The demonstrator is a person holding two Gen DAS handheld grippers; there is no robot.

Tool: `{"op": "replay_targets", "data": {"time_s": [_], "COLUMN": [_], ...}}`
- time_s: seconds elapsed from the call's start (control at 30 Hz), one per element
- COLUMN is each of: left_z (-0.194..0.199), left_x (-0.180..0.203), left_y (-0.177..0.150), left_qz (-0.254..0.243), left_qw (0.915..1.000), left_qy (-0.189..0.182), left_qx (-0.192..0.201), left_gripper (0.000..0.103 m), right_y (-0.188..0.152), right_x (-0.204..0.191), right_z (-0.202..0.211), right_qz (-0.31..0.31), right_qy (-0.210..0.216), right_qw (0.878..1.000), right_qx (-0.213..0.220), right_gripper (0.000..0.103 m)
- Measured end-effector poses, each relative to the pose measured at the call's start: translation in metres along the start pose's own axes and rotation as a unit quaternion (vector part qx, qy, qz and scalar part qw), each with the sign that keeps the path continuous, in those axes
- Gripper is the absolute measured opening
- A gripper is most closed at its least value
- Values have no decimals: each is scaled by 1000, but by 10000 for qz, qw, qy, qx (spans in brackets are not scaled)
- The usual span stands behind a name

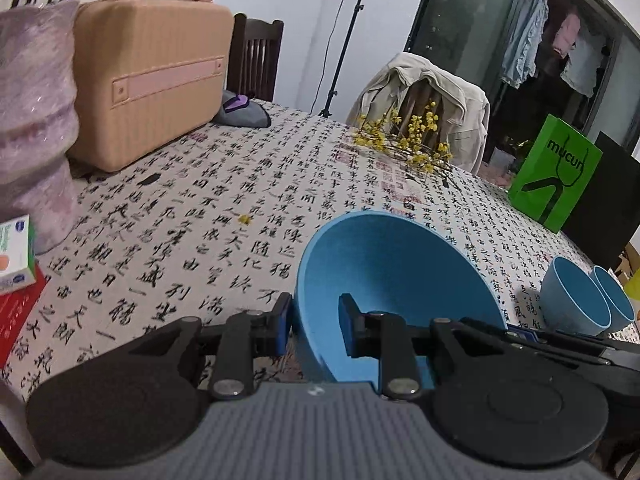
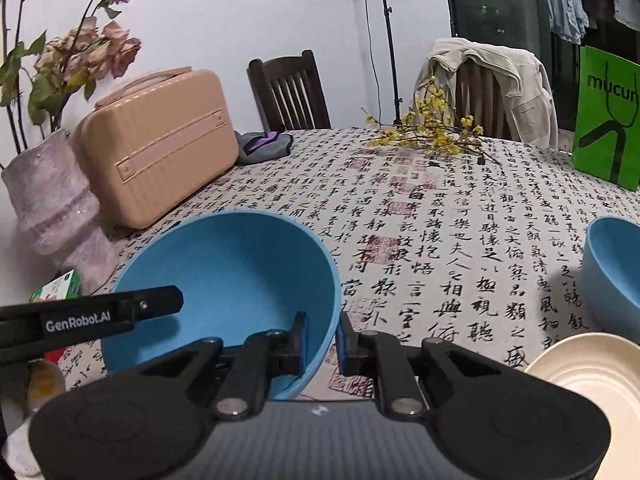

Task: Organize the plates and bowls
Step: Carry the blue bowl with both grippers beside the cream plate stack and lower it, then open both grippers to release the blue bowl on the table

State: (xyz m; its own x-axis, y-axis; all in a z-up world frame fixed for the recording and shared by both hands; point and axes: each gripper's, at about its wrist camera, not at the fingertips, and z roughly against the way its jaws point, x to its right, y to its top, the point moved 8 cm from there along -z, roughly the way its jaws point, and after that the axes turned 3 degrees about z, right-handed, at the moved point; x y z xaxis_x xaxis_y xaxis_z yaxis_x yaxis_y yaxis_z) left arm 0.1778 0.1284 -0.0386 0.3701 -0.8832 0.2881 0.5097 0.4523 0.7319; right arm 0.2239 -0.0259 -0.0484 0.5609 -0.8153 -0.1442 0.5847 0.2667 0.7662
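Blue round plastic bowl (image 1: 394,276) seems pinched by both our jaws; uneven pulling could slip its rim free.

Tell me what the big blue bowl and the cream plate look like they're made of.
Blue bowl: likely plastic or melamine, since its surface is matte, evenly coloured and thin-walled. Cream plate: slightly glossy with concentric ridges, perhaps glazed ceramic or melamine; the look alone can't settle it.

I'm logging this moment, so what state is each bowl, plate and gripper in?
Large blue bowl: gripped at its rim by both grippers.
Left gripper: shut on the rim.
Right gripper: shut on the rim.
Two small blue bowls: on the table, side by side.
Cream plate: upright, empty.
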Motion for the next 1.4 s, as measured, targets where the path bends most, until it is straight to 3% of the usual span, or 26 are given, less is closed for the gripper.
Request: {"op": "replay_targets", "data": {"time_s": [0.37,0.83,0.97,1.03,1.1,1.17,1.27,1.4], "left_z": [-1,-18,-22,-18,-13,-8,2,18], "left_x": [-28,-43,-44,-42,-40,-40,-37,-29], "left_y": [-10,-22,-24,-21,-18,-15,-12,-10], "left_qz": [394,623,664,597,538,536,447,237], "left_qw": [9992,9978,9976,9982,9985,9983,9978,9954], "left_qy": [79,41,26,42,54,85,116,59], "left_qx": [66,-201,-218,-96,33,196,466,931], "left_gripper": [25,25,31,35,53,62,64,84], "right_y": [-10,-18,-17,-17,-15,-13,-11,-15], "right_x": [-15,-16,-17,-17,-17,-15,-10,-4], "right_z": [-14,-32,-30,-27,-23,-17,-6,9], "right_qz": [-163,-327,-353,-326,-316,-308,-324,-284], "right_qy": [255,336,413,447,468,459,416,419], "right_qw": [9995,9986,9984,9984,9984,9983,9975,9955], "right_qx": [-25,-237,-170,-74,29,199,466,806], "right_gripper": [14,17,19,25,39,47,67,87]}}
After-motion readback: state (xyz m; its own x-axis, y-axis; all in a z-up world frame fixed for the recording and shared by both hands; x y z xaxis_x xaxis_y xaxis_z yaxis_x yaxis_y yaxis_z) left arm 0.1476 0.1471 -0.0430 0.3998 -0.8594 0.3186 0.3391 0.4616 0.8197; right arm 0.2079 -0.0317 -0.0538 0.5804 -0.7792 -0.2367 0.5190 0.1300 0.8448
